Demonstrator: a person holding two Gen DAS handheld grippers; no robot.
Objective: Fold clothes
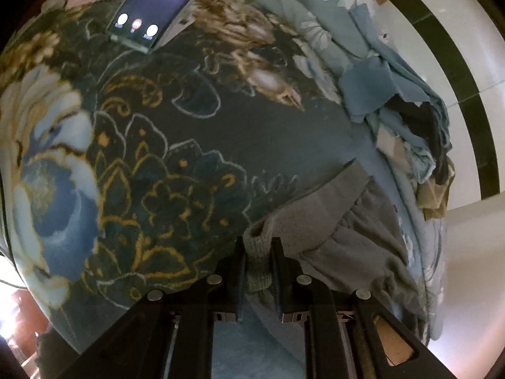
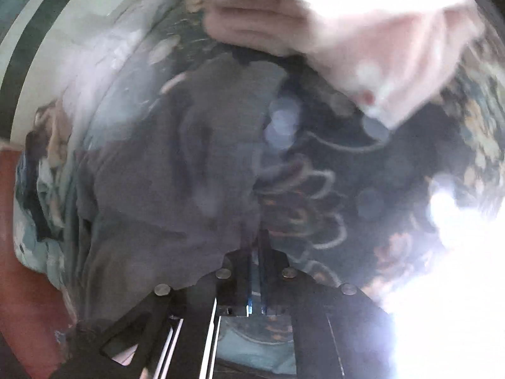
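A grey garment point(image 1: 341, 237) with a ribbed cuff lies on a dark floral blanket point(image 1: 151, 145). My left gripper point(image 1: 258, 246) is shut on the ribbed cuff at the garment's near end. In the blurred right wrist view the same grey garment point(image 2: 176, 183) spreads over the blanket point(image 2: 394, 170). My right gripper point(image 2: 255, 237) has its jaws nearly together on the garment's edge. A folded pink cloth point(image 2: 363, 38) lies at the far side.
A phone point(image 1: 148, 15) with a lit screen lies on the blanket at the back. A heap of blue flowered bedding and mixed clothes point(image 1: 407, 120) lies along the right edge. White tiled floor with a dark stripe point(image 1: 457, 72) lies beyond.
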